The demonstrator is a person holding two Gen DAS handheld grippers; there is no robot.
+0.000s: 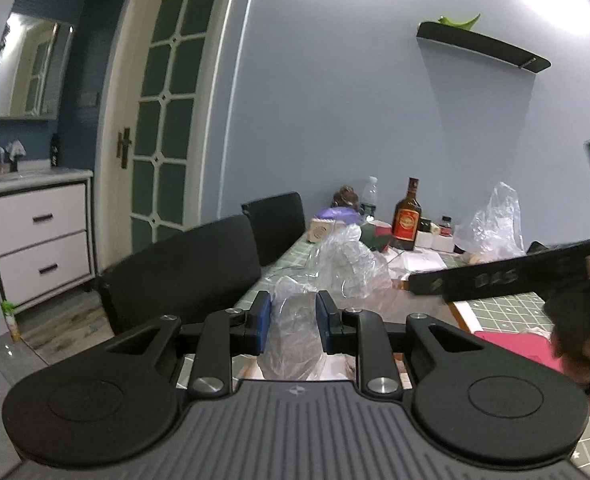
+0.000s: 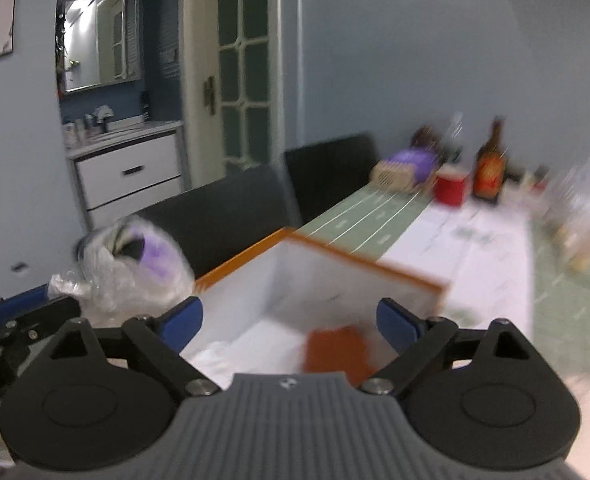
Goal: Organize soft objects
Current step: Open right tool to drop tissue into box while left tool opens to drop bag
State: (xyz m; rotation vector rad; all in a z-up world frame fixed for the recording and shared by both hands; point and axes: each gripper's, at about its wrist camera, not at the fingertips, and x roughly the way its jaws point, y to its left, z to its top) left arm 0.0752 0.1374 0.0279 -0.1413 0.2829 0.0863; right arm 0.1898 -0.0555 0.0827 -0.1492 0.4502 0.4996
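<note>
The left gripper (image 1: 294,322) has its jaws drawn narrow and clamped on a clear plastic bag (image 1: 295,336), which bunches up between the blue pads and spills forward over the counter (image 1: 507,312). The right gripper (image 2: 290,322) has its jaws spread wide with nothing between them, above a white box with an orange rim (image 2: 295,272). To the left of the right jaws the same crumpled bag shows something purple inside.

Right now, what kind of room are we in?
Probably a home dining area: a table with a checked green cloth, black chairs beside it, bottles at its far end, and a washbasin cabinet with a mirror beyond.
</note>
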